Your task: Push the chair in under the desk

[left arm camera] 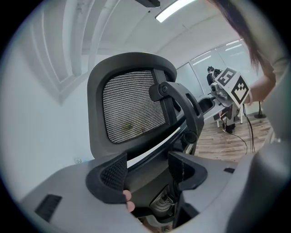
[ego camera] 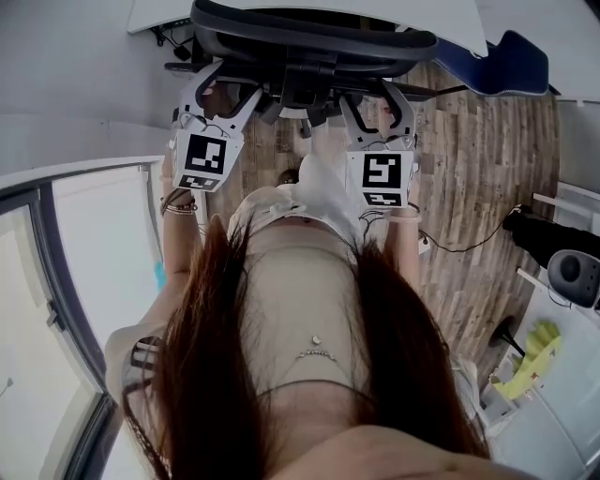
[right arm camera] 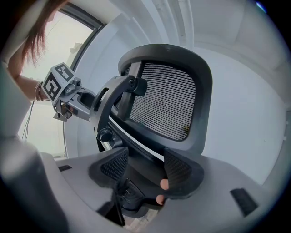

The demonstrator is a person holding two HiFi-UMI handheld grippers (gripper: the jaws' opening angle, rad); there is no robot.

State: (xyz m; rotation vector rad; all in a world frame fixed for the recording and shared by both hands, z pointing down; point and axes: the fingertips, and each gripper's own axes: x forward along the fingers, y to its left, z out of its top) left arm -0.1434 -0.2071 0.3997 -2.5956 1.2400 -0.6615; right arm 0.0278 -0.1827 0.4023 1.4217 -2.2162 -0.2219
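Note:
A black office chair [ego camera: 309,42] with a mesh back [left arm camera: 132,109] stands at the top of the head view, right at the edge of the white desk [ego camera: 155,11]. My left gripper [ego camera: 220,98] is at the chair's lower back frame on the left, jaws apart. The right gripper [ego camera: 380,108] sits at the same frame on the right, also apart. In the left gripper view the left gripper [left arm camera: 148,175] straddles the dark bar under the mesh. The right gripper [right arm camera: 145,168] does the same below the mesh back [right arm camera: 168,100]. Whether the pads touch the frame is unclear.
Wood floor [ego camera: 478,159] lies to the right, with a black cable [ego camera: 469,246] across it. A blue seat [ego camera: 511,61] stands at the top right. A glass wall [ego camera: 56,281] runs down the left. White furniture with a yellow item [ego camera: 534,352] is at the lower right.

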